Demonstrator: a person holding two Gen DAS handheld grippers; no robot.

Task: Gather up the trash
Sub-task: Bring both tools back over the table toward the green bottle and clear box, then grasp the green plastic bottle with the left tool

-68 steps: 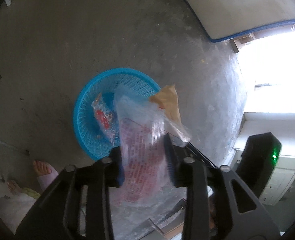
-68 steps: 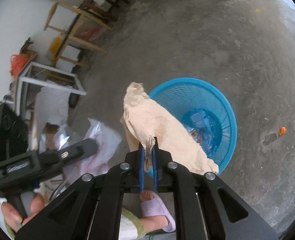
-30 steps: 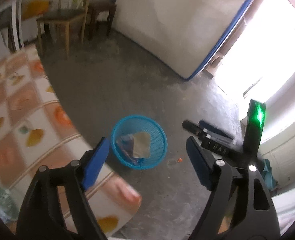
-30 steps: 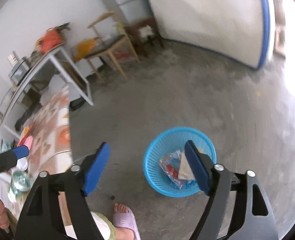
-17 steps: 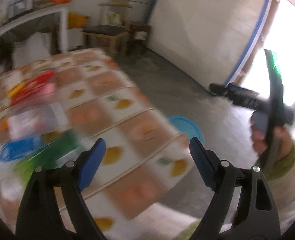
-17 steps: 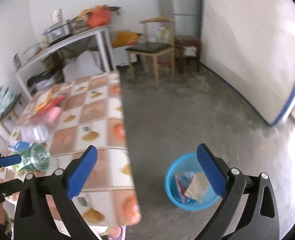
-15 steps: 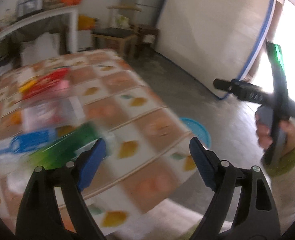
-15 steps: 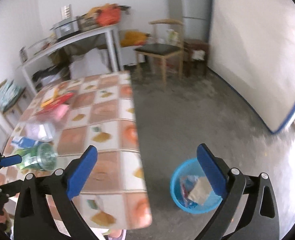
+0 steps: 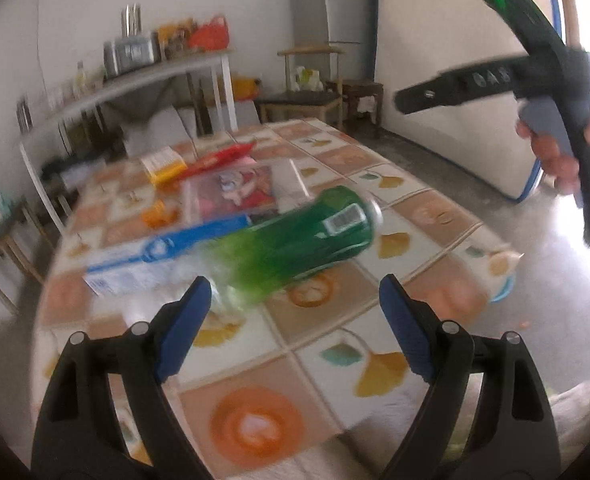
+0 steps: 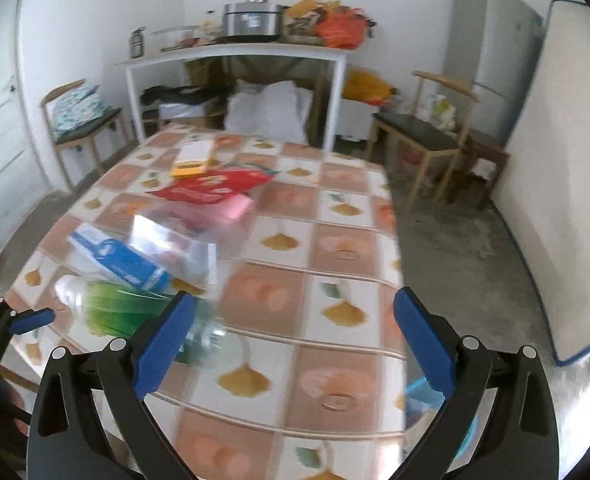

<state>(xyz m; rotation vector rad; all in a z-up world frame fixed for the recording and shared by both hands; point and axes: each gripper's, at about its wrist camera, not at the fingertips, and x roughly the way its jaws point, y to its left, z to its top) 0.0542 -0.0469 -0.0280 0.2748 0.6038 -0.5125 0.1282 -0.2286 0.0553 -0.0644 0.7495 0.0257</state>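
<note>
My left gripper (image 9: 291,320) is open and empty, low over the tiled table (image 9: 255,420). A green plastic bottle (image 9: 295,236) lies on its side just beyond its fingers. Behind it lie a blue-and-white box (image 9: 155,256), a clear packet (image 9: 239,190), a red wrapper (image 9: 219,158) and an orange box (image 9: 163,166). My right gripper (image 10: 291,340) is open and empty above the table's near edge; the bottle (image 10: 127,308) is by its left finger. The blue trash basket (image 10: 435,408) shows past the table's right edge.
The right gripper's handle and hand (image 9: 543,92) cross the upper right of the left wrist view. Wooden chairs (image 10: 427,136) and a white shelf table (image 10: 235,56) stand behind. A fridge (image 10: 491,52) and a leaning mattress (image 10: 567,200) are at the right.
Both grippers let their trash go into the basket, then swung up and left to the table. They are now open over the green bottle and other litter.
</note>
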